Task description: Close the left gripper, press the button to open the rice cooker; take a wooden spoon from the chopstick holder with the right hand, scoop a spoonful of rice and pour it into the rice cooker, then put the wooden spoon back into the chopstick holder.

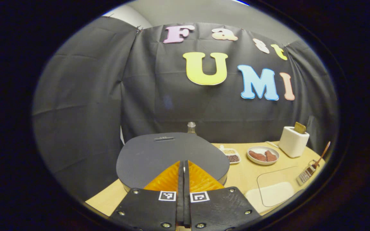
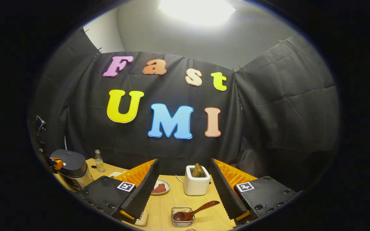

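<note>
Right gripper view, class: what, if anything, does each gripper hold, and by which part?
Nothing is held. The right gripper is open above the wooden spoon in its holder; the left gripper is shut on nothing, over the rice cooker.

The rice cooker (image 1: 172,157) has a matt dark lid with a fine woven-looking texture. The table (image 2: 175,199) is smooth pale wood with a soft sheen. The wooden spoon (image 2: 191,212) looks polished and reddish-brown, lying in a wire-metal chopstick holder (image 2: 182,216). The toaster (image 2: 196,185) is smooth matt white plastic. The bottle (image 2: 99,165) is clear glass.
</note>
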